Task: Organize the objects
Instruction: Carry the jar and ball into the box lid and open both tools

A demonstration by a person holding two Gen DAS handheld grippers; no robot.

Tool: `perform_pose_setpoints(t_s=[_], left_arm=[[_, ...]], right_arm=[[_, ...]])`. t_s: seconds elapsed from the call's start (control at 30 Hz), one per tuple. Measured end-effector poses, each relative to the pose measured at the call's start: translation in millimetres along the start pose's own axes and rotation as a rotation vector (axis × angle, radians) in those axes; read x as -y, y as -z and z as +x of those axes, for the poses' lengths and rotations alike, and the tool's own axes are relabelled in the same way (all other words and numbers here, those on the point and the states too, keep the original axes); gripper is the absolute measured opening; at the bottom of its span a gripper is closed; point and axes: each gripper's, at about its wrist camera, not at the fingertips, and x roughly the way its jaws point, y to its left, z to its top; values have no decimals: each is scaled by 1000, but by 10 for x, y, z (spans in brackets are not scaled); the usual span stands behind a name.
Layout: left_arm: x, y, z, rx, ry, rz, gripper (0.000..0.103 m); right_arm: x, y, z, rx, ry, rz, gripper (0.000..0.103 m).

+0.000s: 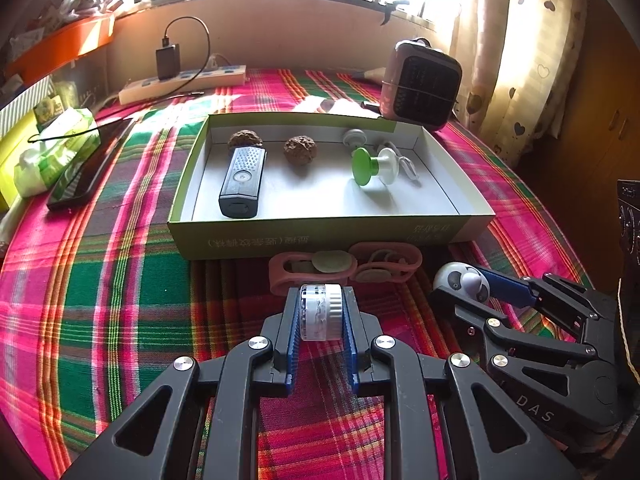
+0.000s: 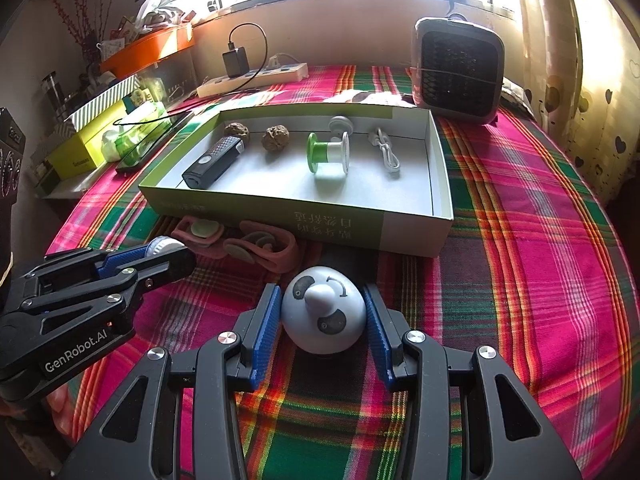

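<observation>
— What do we have in the left tool [image 1: 321, 316]?
— We've got it clamped on a small white capped jar [image 1: 322, 312], just in front of the pink rubber straps [image 1: 344, 268].
— And the right tool [image 2: 323, 316]?
— Our blue pads [image 2: 266, 320] are pressed against both sides of the panda-faced toy [image 2: 323, 314], which sits on the plaid cloth [image 2: 520, 240] near the open box [image 2: 360, 228].
— What's in the box?
— We see a black remote [image 2: 212, 162], two walnuts [image 2: 275, 138], a green spool [image 2: 326, 152] and a white cable [image 2: 386, 152].
</observation>
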Motion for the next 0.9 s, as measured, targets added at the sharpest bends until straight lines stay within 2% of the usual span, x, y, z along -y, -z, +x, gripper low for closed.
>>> perform_pose_setpoints(t_s=[0.5, 0.9], left_arm=[[-61, -181, -183, 52, 0, -9, 17], [-126, -427, -86, 58, 5, -14, 17]], right_arm=[[-67, -271, -167, 61, -8, -38, 43], [-53, -731, -87, 98, -1, -78, 43]])
